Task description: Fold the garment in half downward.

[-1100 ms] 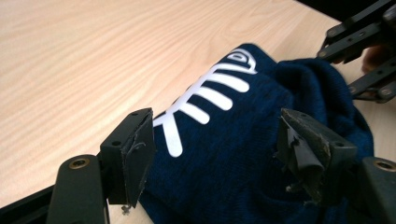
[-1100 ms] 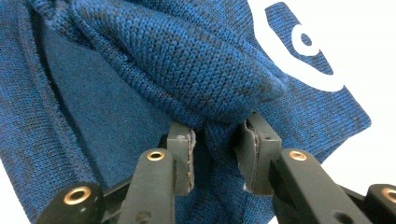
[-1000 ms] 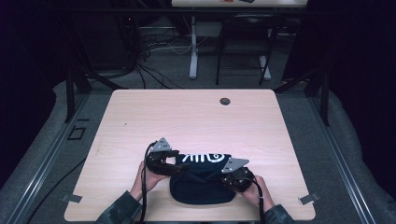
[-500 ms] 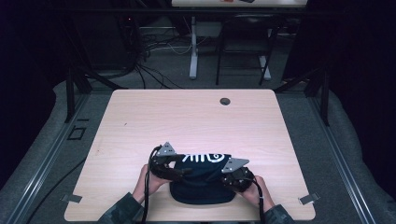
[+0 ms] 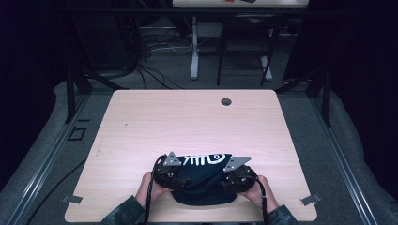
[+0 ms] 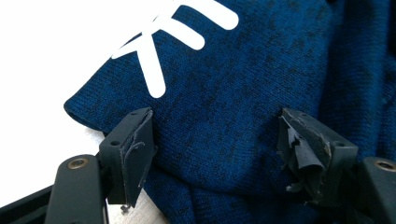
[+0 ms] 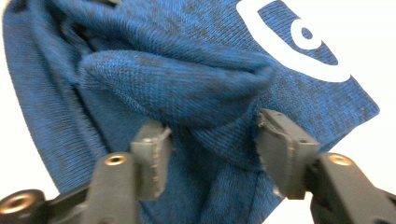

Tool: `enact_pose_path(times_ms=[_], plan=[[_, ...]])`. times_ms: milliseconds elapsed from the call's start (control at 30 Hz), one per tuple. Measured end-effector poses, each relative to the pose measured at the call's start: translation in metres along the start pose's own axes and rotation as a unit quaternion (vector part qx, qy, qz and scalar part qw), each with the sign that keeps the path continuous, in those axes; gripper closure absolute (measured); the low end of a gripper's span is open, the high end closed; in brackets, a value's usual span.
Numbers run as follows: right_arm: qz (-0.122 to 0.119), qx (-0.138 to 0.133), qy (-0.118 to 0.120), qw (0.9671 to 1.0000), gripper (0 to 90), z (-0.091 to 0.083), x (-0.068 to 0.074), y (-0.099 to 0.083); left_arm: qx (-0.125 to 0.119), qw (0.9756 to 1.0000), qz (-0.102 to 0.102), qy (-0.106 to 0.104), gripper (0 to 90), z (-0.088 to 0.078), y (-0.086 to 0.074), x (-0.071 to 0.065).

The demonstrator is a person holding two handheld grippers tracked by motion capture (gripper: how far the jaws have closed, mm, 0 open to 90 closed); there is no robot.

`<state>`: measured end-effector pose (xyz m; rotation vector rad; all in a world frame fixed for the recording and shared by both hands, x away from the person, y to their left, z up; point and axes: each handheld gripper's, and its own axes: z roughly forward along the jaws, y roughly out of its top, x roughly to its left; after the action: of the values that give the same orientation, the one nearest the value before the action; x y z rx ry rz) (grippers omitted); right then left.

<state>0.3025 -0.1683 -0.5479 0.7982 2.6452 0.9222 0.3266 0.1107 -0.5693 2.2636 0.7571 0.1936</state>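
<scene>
the left gripper sits at the left side of a dark blue knit garment, held in the person's left hand. in the left gripper view its gripper has its jaws spread wide, with the blue knit garment lying across the gap between them; neither jaw presses the cloth together. one of its fingertips rests at the garment's edge, where pale table shows beside it.

the right gripper sits at the right side of the same garment, held in the person's right hand. in the right gripper view its gripper is also parted, less widely, and a rounded fold of the garment bulges just above and between the jaws. whether the cloth touches the pads cannot be told.

the garment lies bunched on the near edge of the wooden table, directly between the two grippers and touching both. a white fish-skeleton print shows on the side of the garment away from the person. a grey three-cornered plate tops each gripper, one at each side of that print.

well beyond the garment, near the far edge of the table, is a small dark round hole.
</scene>
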Motion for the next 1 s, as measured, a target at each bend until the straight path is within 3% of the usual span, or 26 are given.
enact_pose_path(times_ms=[67,233,300,367,500,600,833,1000], plan=[[0.006,-0.001,0.009,0.9999,39.8,-0.008,-0.003,0.001,-0.002,1.0,0.0,0.002,27.9,0.001,-0.001,0.0],[0.031,-0.045,0.023,0.9982,39.8,-0.034,-0.012,0.007,-0.005,1.0,0.003,0.006,27.5,0.002,-0.002,-0.001],[0.052,-0.069,0.01,0.9962,40.5,-0.044,-0.014,0.017,-0.006,1.0,0.001,0.006,27.5,0.002,-0.002,-0.001],[0.069,-0.072,-0.007,0.995,40.3,-0.04,-0.013,0.025,-0.005,1.0,0.001,0.005,27.4,0.002,-0.002,-0.001],[0.08,-0.057,-0.016,0.9951,40.0,-0.021,-0.012,0.032,-0.005,1.0,0.001,0.006,27.4,0.002,-0.002,-0.001],[0.076,-0.026,-0.017,0.9966,40.4,-0.009,-0.01,0.03,-0.006,1.0,0.0,0.005,27.4,0.002,-0.003,-0.001],[0.077,-0.003,-0.006,0.997,40.2,-0.006,-0.003,0.015,-0.009,0.9999,0.001,0.007,27.3,0.002,-0.004,-0.001],[0.074,0.01,-0.003,0.9972,35.4,0.002,-0.002,0.004,-0.007,0.9999,0.002,0.009,25.5,0.002,-0.006,-0.001]])
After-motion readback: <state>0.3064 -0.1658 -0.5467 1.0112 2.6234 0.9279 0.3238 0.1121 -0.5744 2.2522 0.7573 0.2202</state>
